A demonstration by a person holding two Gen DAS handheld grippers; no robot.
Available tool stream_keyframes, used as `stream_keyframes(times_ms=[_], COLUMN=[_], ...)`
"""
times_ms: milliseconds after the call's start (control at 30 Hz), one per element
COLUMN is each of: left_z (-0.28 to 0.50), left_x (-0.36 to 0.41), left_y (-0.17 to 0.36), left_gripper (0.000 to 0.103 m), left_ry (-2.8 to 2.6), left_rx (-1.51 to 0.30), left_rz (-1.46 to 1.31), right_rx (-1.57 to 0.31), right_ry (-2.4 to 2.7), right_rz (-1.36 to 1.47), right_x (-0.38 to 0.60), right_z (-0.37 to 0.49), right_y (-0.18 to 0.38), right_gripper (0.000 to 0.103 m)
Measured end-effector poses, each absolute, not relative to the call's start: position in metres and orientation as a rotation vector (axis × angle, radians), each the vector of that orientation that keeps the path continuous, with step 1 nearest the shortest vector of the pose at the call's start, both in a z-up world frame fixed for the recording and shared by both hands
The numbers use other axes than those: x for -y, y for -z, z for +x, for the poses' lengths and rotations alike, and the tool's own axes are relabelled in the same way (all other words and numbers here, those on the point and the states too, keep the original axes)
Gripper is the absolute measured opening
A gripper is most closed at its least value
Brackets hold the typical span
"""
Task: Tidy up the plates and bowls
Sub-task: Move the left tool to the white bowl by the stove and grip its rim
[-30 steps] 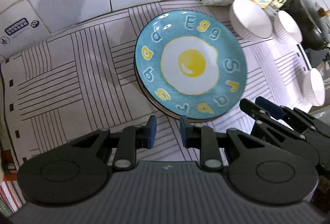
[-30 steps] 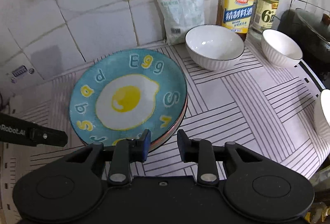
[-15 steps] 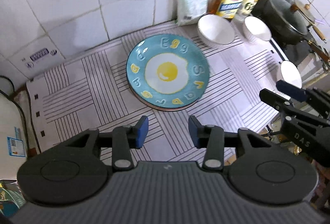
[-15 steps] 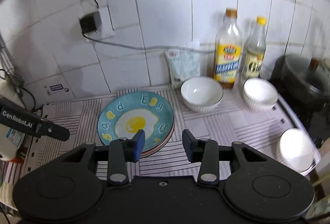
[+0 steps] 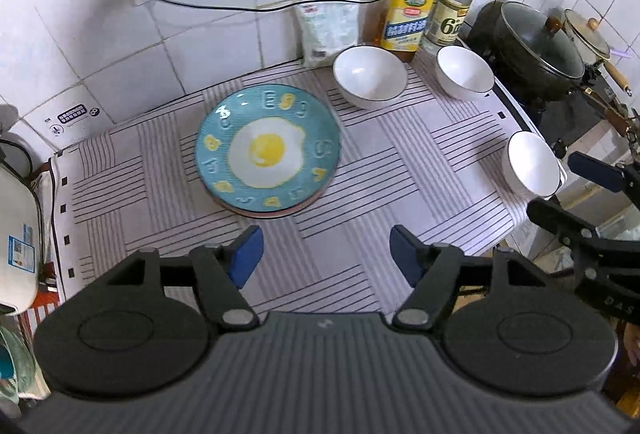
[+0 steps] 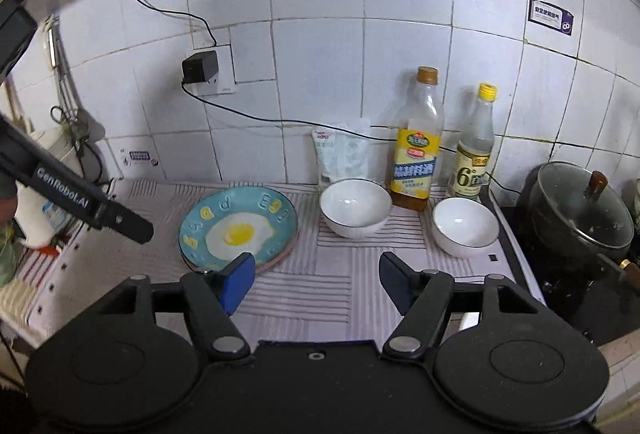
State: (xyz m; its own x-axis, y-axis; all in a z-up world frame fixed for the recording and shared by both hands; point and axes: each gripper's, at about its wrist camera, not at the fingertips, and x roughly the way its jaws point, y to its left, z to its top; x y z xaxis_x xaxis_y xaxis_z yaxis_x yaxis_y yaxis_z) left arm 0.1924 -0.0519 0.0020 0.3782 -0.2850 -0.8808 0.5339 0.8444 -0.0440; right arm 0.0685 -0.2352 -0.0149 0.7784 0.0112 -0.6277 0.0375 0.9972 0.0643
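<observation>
- A blue fried-egg plate [image 5: 268, 151] tops a short stack of plates on the striped counter mat [image 5: 400, 170], left of centre, with bare mat all round it.
- The left gripper [image 5: 326, 254] hovers above the mat's near edge, jaws wide apart and holding nothing; the right gripper [image 6: 316, 276] hangs likewise, jaws spread and empty.
- Three white bowls sit apart: a large bowl [image 5: 370, 76] at the far edge, a ribbed bowl [image 5: 464, 72] to its right, and a third bowl [image 5: 532, 164] at the mat's right edge, close to the drop.
- Two bottles, a cooking-wine bottle [image 6: 416, 150] and a vinegar bottle [image 6: 474, 150], stand against the tiled wall behind the bowls, beside a white bag [image 6: 342, 152].
- A lidded black pot [image 5: 536, 50] crowds the right side, just beyond the mat.
- Only the left wrist view shows the third bowl and the right gripper's fingers [image 5: 596, 172] near it.
- Only the right wrist view shows the wall socket's full cable [image 6: 160, 8] and the left gripper's arm at far left.
</observation>
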Motion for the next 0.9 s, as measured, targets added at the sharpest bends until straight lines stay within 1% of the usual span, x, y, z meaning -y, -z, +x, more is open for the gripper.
stream_keyframes(times_ms=[33,200,267,300,333,533,800,833,900], left_z=[0.188,0.173,0.17,0.168,0.166,0.157,0.168,0.17,0.173], left_x=[0.06,0.105,0.125,0.135,0.143,0.194,0.249,0.255,0.266], left_y=[-0.002,0.003,0.009,0.011,0.014,0.042,0.092,0.1,0.113], left_gripper=[0.073,0.077,0.078,0.079,0.081,0.087,0.088,0.088,0.087], left_ry=[0.526,0.517,0.515,0.517,0.519,0.529,0.56,0.561,0.566], left_rx=[-1.057,-1.06,-1.071,-1.071,-1.071,-1.092,-1.15,-1.16,-1.17], left_rz=[0.259,0.227,0.218,0.214,0.211,0.201,0.183,0.179,0.164], right_rx=[-0.679,-0.69,-0.707,-0.713,-0.714,-0.76,-0.805,-0.807,-0.8], right_ry=[0.007,-0.015,-0.01,-0.009,-0.009,0.007,-0.042,-0.046,-0.026], right_rz=[0.065,0.034,0.033,0.034,0.033,-0.003,-0.081,-0.08,-0.064], right_x=[0.244,0.295,0.317,0.329,0.337,0.385,0.407,0.408,0.412], right_z=[0.064,0.046,0.042,0.04,0.038,0.027,0.031,0.033,0.038], right_y=[0.017,0.033,0.043,0.048,0.053,0.099,0.179,0.187,0.208], right_gripper=[0.074,0.076,0.083,0.088,0.089,0.091,0.092,0.093,0.093])
